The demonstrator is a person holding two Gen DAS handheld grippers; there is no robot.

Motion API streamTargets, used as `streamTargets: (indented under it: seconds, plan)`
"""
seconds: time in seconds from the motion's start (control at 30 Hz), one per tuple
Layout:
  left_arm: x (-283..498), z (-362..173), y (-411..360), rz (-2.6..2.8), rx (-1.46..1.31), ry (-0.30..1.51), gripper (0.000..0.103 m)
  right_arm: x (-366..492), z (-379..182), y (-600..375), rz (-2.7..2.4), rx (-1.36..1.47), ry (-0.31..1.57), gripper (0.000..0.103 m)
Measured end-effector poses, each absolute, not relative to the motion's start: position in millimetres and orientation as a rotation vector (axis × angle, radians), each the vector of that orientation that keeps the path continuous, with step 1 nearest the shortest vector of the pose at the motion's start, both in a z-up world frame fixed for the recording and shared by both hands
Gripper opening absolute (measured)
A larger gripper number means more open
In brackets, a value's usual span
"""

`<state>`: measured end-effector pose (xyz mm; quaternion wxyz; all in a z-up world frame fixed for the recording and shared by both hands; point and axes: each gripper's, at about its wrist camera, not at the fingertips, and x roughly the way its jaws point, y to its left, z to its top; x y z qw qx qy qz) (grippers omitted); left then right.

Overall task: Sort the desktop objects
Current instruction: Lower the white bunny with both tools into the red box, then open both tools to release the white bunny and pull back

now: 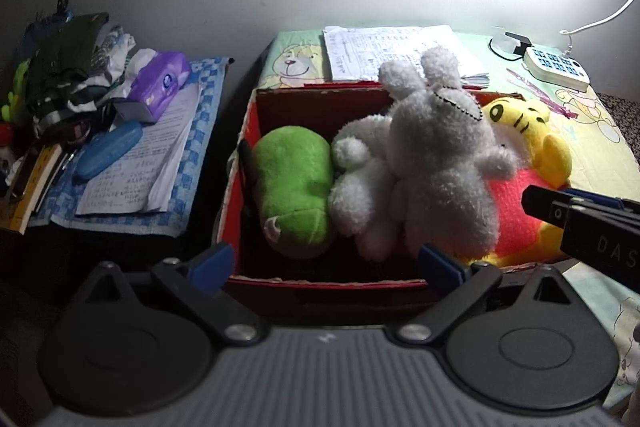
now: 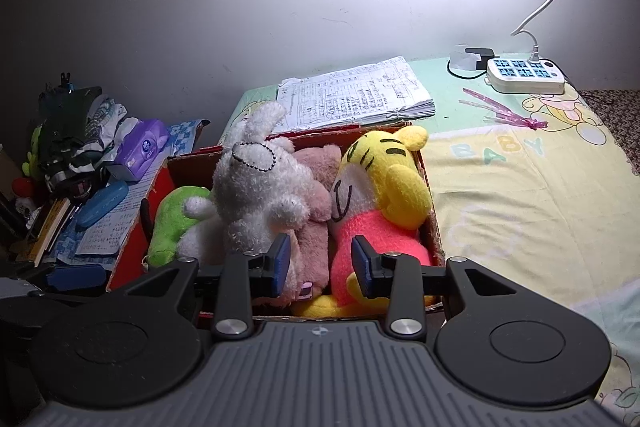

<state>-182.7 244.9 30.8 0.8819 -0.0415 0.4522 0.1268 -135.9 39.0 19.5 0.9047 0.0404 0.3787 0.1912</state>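
Fluffy grey-white plush rabbit in red cardboard box: soft, probably light; best pinched mid-body. Left gripper spread wide, empty; right gripper half-parted, apparently gripping nothing.

Fuzzy toys, worn cardboard

Fleecy grey rabbit at twelve o'clock in the rough-edged box; matt cotton cloth.

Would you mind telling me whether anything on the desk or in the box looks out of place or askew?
The red box is overfilled: the white rabbit plush sprawls on top of the other toys, its ears poking above the rim. A pink plastic strip lies loose on the cloth near the power strip. Nothing looks spilled or broken.
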Motion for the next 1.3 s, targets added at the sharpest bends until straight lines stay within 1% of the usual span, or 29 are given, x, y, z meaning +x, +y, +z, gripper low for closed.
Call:
streamTargets:
  seconds: [0.07,0.23,0.33,0.5,0.63,1.3]
  plan:
    - [-181,29,245,0.278,-0.106,0.945,0.102,-134,18,40,0.395,0.062,0.785,0.037]
    - [-174,26,235,0.357,-0.098,0.93,0.103,-128,17,35,0.405,0.058,0.809,0.038]
    - [-168,23,228,0.356,-0.092,0.968,0.103,-126,16,32,0.401,0.034,0.812,0.038]
    - [-164,24,219,0.384,-0.059,0.975,0.103,-121,17,26,0.398,0.025,0.819,0.039]
    - [-164,26,220,0.396,-0.062,0.974,0.103,-120,18,25,0.404,0.006,0.807,0.042]
    - [-160,24,229,0.375,-0.025,0.983,0.101,-115,17,41,0.362,-0.021,0.829,0.044]
